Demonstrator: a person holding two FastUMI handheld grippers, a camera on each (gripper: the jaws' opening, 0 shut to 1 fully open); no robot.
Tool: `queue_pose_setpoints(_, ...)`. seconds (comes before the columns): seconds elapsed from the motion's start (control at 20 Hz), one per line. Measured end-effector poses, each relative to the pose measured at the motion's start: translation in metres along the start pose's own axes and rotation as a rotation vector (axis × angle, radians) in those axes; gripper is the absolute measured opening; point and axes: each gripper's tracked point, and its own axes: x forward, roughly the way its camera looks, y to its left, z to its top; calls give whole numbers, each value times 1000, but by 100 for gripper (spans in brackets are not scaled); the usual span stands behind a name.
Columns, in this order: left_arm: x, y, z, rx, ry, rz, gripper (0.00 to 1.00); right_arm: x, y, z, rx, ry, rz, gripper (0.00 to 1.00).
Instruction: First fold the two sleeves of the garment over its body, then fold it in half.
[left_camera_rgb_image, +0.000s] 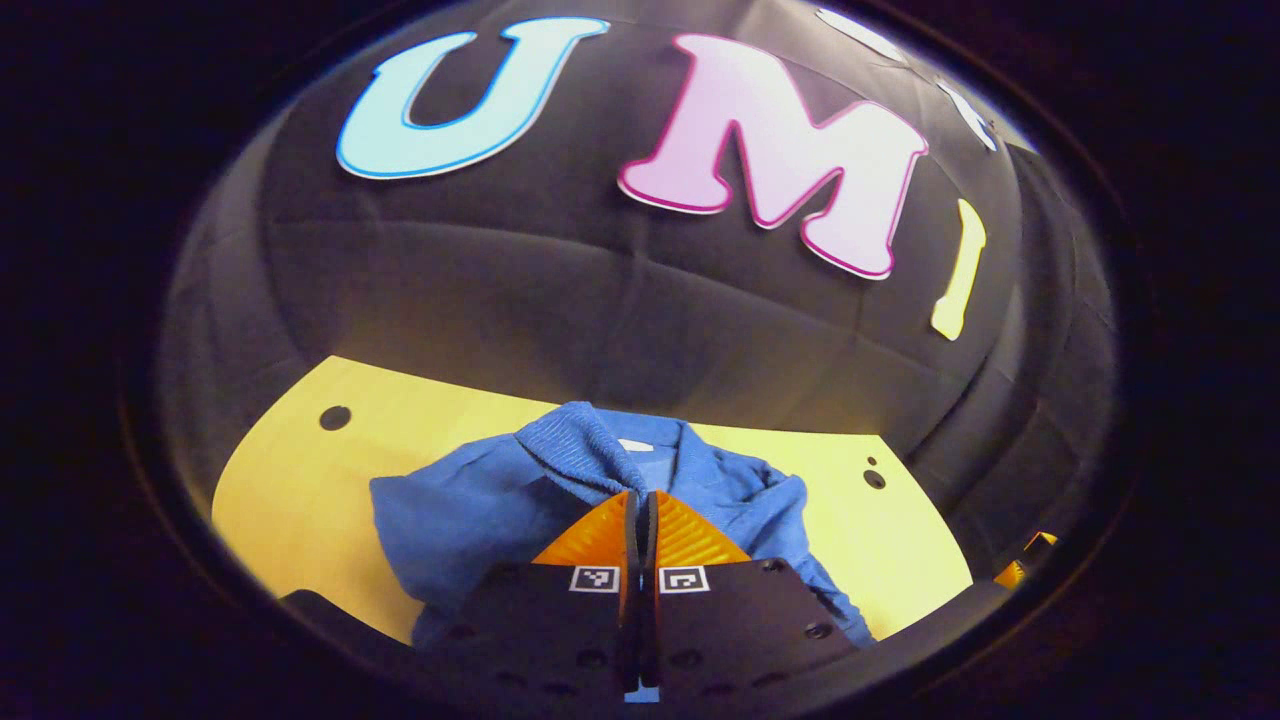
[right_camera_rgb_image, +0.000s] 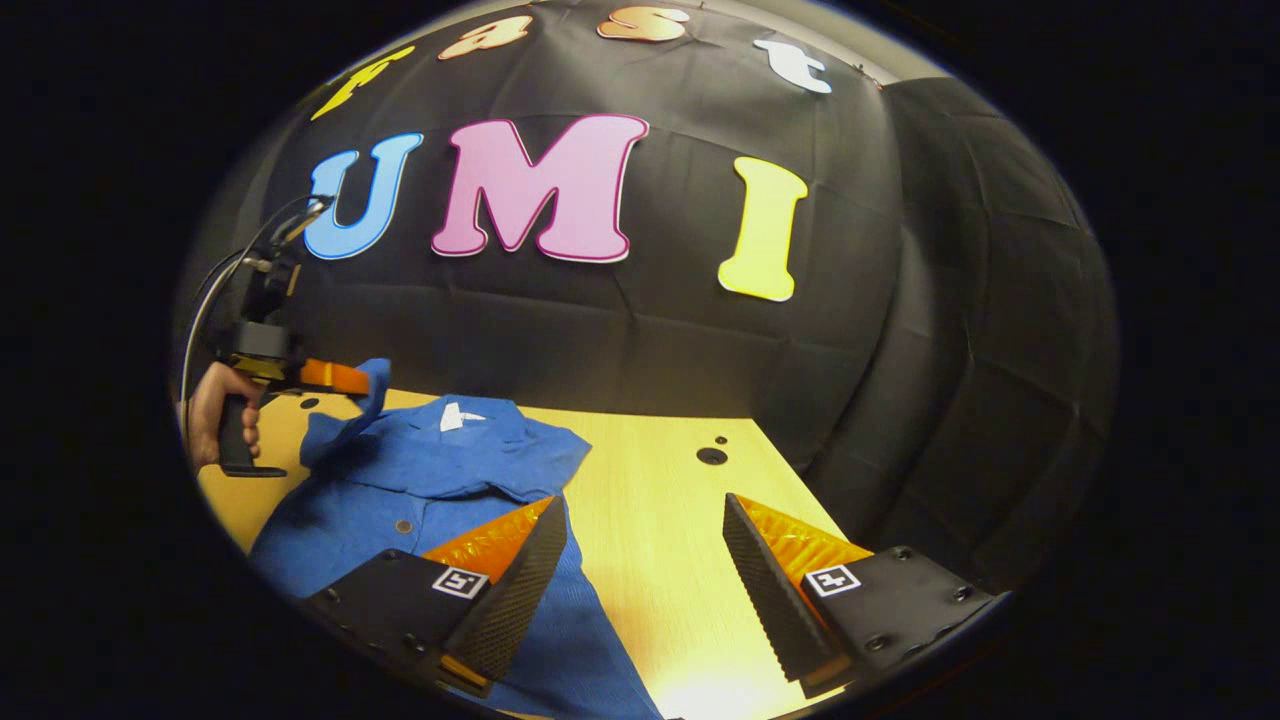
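A blue short-sleeved shirt (right_camera_rgb_image: 440, 470) lies front up on the light wooden table (right_camera_rgb_image: 650, 470), with its collar toward the black wall. In the right gripper view a hand (right_camera_rgb_image: 215, 405) holds my left gripper (right_camera_rgb_image: 345, 378) at the far left; it is shut on one sleeve (right_camera_rgb_image: 372, 385), which hangs lifted above the table. In the left gripper view my left gripper (left_camera_rgb_image: 640, 497) has its fingers pressed together, with the shirt (left_camera_rgb_image: 470, 500) bunched just ahead. My right gripper (right_camera_rgb_image: 642, 500) stands open over bare table beside the shirt's other side, one finger (right_camera_rgb_image: 515, 570) above the blue cloth.
The black booth wall rises right behind the table's far edge. A few small holes (right_camera_rgb_image: 712, 455) dot the tabletop (left_camera_rgb_image: 300, 480) near that edge. Bare wood stretches to the right of the shirt.
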Motion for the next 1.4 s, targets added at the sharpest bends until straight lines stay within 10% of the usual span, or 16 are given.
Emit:
queue_pose_setpoints(0.2,49,-82,-22,66,47,-78,0,-3,-20,-21,25,41,-27,99)
queue_pose_setpoints(0.45,53,-142,-51,102,124,-129,83,-13,-33,-44,58,81,-42,99)
queue_pose_setpoints(0.7,-16,-119,-62,166,78,-111,83,-25,-19,-81,60,154,-11,99)
queue_pose_setpoints(1.4,-279,152,-285,153,459,375,83,-62,16,-220,10,577,18,100)
